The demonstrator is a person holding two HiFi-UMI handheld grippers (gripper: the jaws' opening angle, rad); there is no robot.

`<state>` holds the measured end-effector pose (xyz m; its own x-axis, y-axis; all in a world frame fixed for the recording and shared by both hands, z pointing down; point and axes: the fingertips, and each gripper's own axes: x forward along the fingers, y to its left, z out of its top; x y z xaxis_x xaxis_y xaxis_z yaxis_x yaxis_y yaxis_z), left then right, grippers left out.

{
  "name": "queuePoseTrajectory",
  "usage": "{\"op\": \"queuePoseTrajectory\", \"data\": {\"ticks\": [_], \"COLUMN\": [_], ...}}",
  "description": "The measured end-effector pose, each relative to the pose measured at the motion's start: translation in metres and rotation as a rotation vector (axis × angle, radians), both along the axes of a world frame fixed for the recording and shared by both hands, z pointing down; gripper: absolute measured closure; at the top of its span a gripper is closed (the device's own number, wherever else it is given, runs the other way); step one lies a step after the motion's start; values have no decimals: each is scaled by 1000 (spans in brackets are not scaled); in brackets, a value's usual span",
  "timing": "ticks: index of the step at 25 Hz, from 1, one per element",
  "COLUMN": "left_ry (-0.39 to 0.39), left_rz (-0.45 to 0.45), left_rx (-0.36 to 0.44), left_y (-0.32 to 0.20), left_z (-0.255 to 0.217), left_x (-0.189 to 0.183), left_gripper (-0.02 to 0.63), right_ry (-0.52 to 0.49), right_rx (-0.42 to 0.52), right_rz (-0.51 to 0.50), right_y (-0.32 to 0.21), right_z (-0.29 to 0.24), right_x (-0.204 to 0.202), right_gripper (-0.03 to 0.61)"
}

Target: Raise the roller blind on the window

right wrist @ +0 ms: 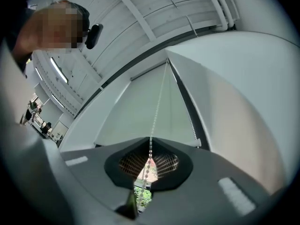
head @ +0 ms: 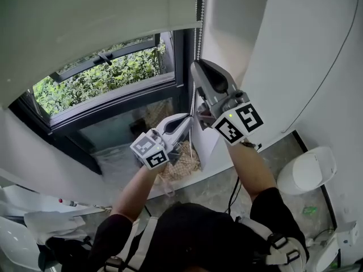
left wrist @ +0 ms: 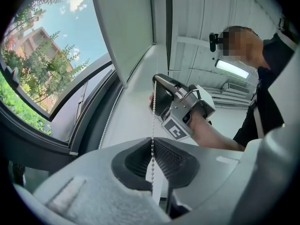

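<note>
While both grippers pinch the same chain (left wrist: 153, 111), the right gripper (right wrist: 150, 161) sits low centre in its own view. Its jaws are nipped together on a strand that climbs toward the blind's top corner. The left gripper (left wrist: 152, 159), low centre in its view, is likewise clamped narrow on the chain, just under the right one. In the head view the pair sit mid-frame, right above left, with their tips close together. The blind (head: 85, 21) fills that view's upper left. Its bottom edge is partway up the window (head: 108, 75), with greenery showing beneath. The step looks like a hand-over-hand haul, with the right gripper placed for the pull. Next, the left would probably let go, the right draw straight down without beads slipping, and the left regrip higher.
</note>
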<state>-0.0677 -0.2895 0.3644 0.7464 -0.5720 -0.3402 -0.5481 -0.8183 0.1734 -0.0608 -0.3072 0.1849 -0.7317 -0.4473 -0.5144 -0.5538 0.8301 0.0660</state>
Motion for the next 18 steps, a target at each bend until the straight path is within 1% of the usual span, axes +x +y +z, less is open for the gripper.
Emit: {"op": "queuePoseTrajectory", "data": {"ticks": [3, 5, 6, 9, 11, 12, 14, 15, 16, 18], "left_ry": [-7, -34, -59, -175, -255, -279, -293, -288, -274, -218], "left_rz": [0, 3, 9, 41, 65, 72, 87, 96, 103, 103], "left_rx": [-18, -51, -81, -207, -286, -316, -348, -350, -344, -307], "left_y": [-3, -8, -10, -12, -6, -2, 4, 6, 7, 4], "left_z": [9, 33, 50, 116, 161, 178, 197, 199, 196, 176], "left_x": [2, 7, 12, 29, 36, 36, 33, 30, 27, 16], "left_gripper": [597, 597, 597, 595, 594, 594, 588, 553, 512, 495], "right_ry": [3, 25, 39, 107, 163, 184, 203, 202, 200, 199], "right_rx": [35, 36, 22, -54, -138, -178, -230, -244, -254, -265], "right_rz": [23, 46, 50, 51, 44, 39, 40, 45, 49, 46], "right_y": [3, 2, 2, 3, 6, 8, 10, 10, 9, 5], "right_z": [9, 30, 46, 114, 167, 190, 218, 223, 224, 223], "right_x": [4, 5, 6, 9, 12, 15, 22, 25, 28, 32], "right_gripper": [561, 561, 561, 561, 566, 566, 566, 566, 566, 566]}}
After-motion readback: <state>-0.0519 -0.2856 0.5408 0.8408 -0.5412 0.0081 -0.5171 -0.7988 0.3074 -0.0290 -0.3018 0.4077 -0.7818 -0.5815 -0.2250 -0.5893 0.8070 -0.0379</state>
